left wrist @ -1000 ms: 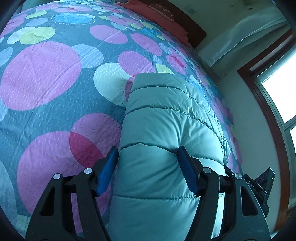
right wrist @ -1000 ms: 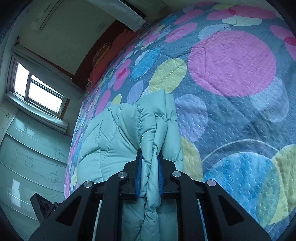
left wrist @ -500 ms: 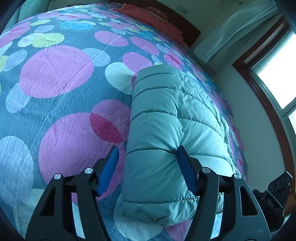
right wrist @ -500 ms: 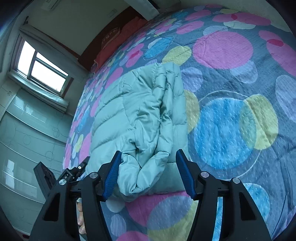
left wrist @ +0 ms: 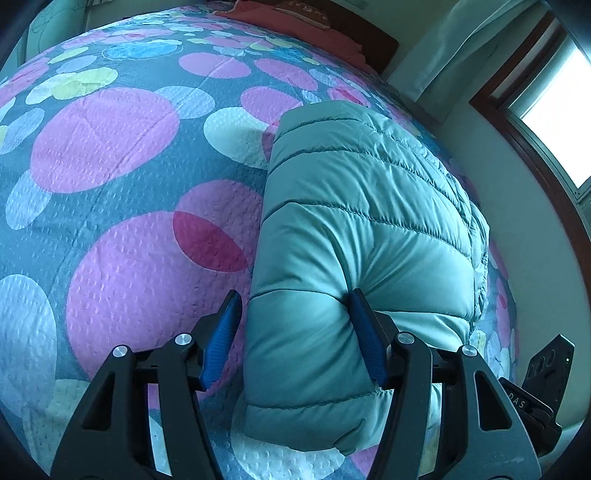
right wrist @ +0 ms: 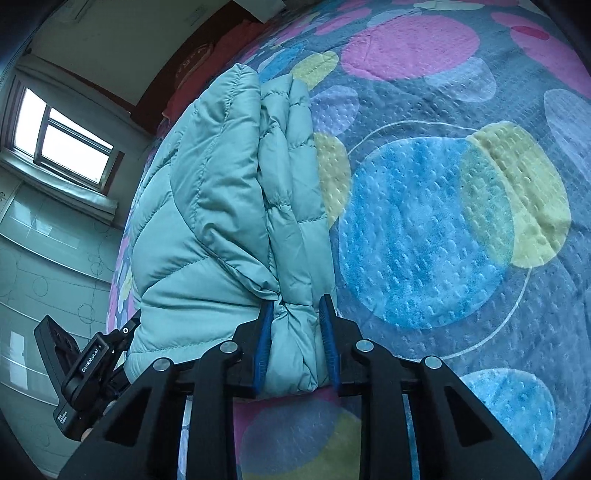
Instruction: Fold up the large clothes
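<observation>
A teal quilted puffer jacket (left wrist: 362, 229) lies folded into a thick bundle on the bed. In the left wrist view my left gripper (left wrist: 295, 332) is wide open and straddles the bundle's near left edge; its right pad presses into the fabric, its left pad stands clear. In the right wrist view the jacket (right wrist: 207, 206) shows its stacked folded edges. My right gripper (right wrist: 295, 339) is half closed around the near right fold, both blue pads against the fabric.
The bedspread (left wrist: 110, 155) is grey-blue with large pink, blue and yellow circles. Red pillows (left wrist: 295, 18) lie at the headboard. A window (right wrist: 66, 147) and wall run along the bed's far side. The other gripper's body (right wrist: 85, 373) shows beside the jacket.
The right gripper let go of the fold, opened wide, then narrowed again around the bundle's near right fold. The left gripper stayed open and drew back a little along the bundle.
</observation>
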{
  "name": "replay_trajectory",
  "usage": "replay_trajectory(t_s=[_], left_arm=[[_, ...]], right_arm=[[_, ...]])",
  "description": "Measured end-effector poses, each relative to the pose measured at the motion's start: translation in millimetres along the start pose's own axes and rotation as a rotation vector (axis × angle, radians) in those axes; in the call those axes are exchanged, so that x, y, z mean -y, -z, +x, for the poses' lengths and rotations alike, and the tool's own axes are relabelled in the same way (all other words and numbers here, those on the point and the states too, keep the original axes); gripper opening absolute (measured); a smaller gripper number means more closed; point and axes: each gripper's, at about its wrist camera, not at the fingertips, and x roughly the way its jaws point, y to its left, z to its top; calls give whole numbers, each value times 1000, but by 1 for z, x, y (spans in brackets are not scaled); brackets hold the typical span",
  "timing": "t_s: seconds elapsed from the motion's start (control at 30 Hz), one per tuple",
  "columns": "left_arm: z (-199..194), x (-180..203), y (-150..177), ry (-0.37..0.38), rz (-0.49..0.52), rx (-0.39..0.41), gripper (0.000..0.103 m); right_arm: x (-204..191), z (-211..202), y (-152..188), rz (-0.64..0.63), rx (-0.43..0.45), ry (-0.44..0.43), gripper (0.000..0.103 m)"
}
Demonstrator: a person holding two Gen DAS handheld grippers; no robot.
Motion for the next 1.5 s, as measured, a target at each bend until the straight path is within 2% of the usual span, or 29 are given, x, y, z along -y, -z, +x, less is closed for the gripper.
replay_trajectory(t_s=[0.23,0.3,0.37,0.5,0.57,0.63,0.73,0.93,1.1,1.23,1.33,1.4,1.5], left_arm=[[-7,2,-4,8,12,1,59],[-9,3,-5,10,19,1,59],[-13,4,-7,18,24,2,60],[-21,6,-15,35,23,13,63],[-24,8,-21,32,21,29,71],[-27,9,-29,41,24,49,72],[-25,7,-44,40,0,55,80],[4,-11,-63,79,-113,-11,81],[28,-11,-65,111,-103,-48,81],[45,-16,-63,178,-152,-92,85],[59,-24,-61,239,-213,-135,85],[65,-26,-59,265,-243,-145,83],[66,-23,-57,276,-236,-130,71]], right_arm=[[6,-7,0,17,9,-41,30],[7,-14,-3,21,15,-38,37],[9,-21,-5,18,30,-25,48],[11,-36,-10,20,60,-36,51],[11,-44,-16,27,78,-59,59],[11,-51,-23,39,104,-83,64],[6,-53,-36,49,131,-105,65],[-15,-26,-54,71,130,-125,65],[-11,1,-63,76,98,-86,65],[3,20,-62,127,73,-130,73],[10,28,-59,146,83,-181,73],[9,30,-58,125,93,-186,73],[7,35,-57,119,98,-206,59]])
